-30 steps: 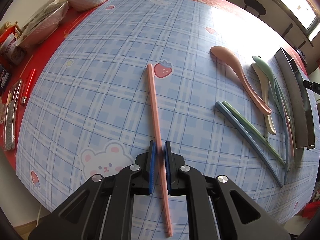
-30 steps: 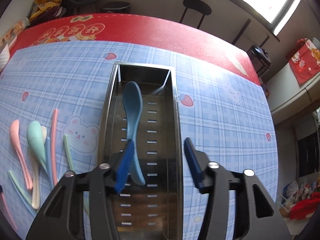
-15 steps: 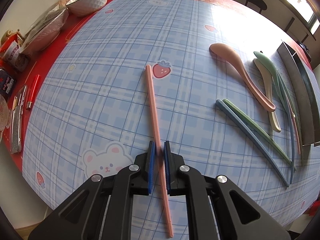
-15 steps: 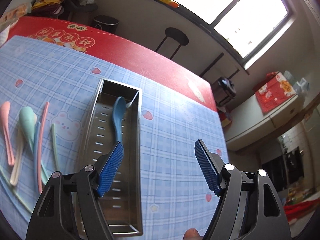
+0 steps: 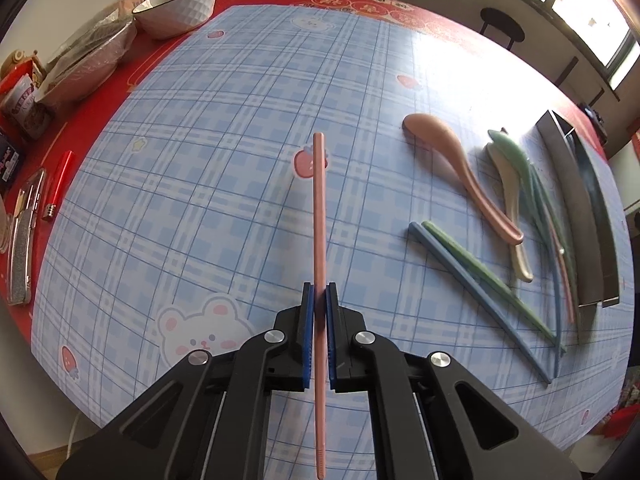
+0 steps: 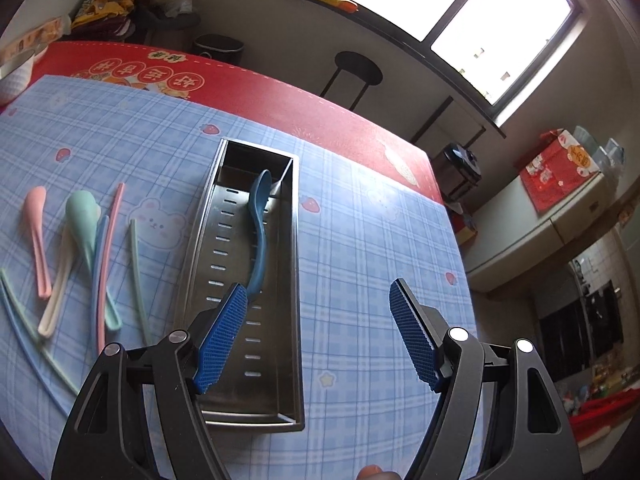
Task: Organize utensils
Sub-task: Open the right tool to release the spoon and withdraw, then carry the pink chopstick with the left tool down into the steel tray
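My left gripper (image 5: 319, 300) is shut on a pink chopstick (image 5: 319, 208) and holds it above the blue checked cloth, pointing straight ahead. To its right lie a pink spoon (image 5: 456, 160), a green spoon (image 5: 514, 152), a cream spoon (image 5: 516, 248) and blue and green chopsticks (image 5: 480, 288). The steel utensil tray (image 5: 576, 216) stands at the far right. In the right wrist view the tray (image 6: 200, 248) holds a blue spoon (image 6: 260, 232). My right gripper (image 6: 316, 304) is open and empty, raised above the tray's near right side.
A white bowl (image 5: 176, 8), a covered dish (image 5: 80, 64), a red lighter (image 5: 58, 184) and a metal clip (image 5: 24, 248) sit along the table's left edge. A black stool (image 6: 352, 76) and a counter (image 6: 560, 208) stand beyond the table.
My left gripper has lifted and straightened the pink chopstick off the cloth. My right gripper has risen and drawn back from the tray, opening wider.
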`<control>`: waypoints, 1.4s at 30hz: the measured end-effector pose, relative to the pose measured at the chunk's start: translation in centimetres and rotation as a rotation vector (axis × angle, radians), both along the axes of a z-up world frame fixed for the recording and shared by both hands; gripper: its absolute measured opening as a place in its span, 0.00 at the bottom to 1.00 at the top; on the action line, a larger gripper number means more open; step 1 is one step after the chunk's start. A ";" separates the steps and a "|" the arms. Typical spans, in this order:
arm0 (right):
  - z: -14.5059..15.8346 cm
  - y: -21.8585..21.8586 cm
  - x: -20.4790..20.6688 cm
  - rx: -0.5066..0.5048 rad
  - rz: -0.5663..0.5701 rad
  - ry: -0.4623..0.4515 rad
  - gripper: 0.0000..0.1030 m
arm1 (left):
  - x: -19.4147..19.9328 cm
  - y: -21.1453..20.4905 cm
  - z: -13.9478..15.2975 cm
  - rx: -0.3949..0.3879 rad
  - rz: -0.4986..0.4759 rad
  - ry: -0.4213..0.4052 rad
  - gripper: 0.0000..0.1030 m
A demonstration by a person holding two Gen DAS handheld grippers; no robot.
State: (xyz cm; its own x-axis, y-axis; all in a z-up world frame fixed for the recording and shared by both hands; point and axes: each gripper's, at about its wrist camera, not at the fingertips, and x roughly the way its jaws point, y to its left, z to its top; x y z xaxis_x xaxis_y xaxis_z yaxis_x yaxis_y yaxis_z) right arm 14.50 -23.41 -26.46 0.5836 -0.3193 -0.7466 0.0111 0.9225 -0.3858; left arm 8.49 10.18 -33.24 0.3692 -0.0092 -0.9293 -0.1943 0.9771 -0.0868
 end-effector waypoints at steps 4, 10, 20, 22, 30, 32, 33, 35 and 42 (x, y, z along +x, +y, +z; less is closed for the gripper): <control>-0.2 -0.8 -0.6 0.078 -0.030 0.003 0.69 | -0.1 0.9 0.9 -0.082 0.018 -0.034 0.05; -0.2 -1.5 -1.2 0.173 -0.052 0.004 0.69 | 0.2 1.2 1.4 -0.113 0.032 -0.028 0.05; -0.8 -4.6 -1.7 0.405 -0.071 0.004 0.69 | 2.6 -3.6 4.4 -0.147 -0.058 -0.052 0.05; -1.0 -5.4 -1.8 0.448 -0.077 0.004 0.69 | 3.5 -5.4 5.1 -0.156 -0.089 -0.057 0.05; -1.0 -9.1 -2.9 0.513 -0.117 0.001 0.82 | 8.1 -15.0 6.6 -0.234 -0.237 -0.064 0.05; -1.0 -10.2 -3.1 0.520 -0.127 -0.003 0.82 | 9.4 -17.7 6.6 -0.253 -0.270 -0.059 0.05; -0.9 -10.7 -3.3 0.528 -0.131 -0.006 0.82 | 9.9 -19.1 6.5 -0.260 -0.284 -0.058 0.05; -0.9 -12.0 -3.7 0.553 -0.135 -0.012 0.82 | 11.2 -21.5 6.1 -0.276 -0.302 -0.050 0.05; -0.6 -15.2 -5.6 0.598 -0.152 -0.043 0.84 | 15.2 -26.8 3.7 -0.315 -0.291 -0.002 0.05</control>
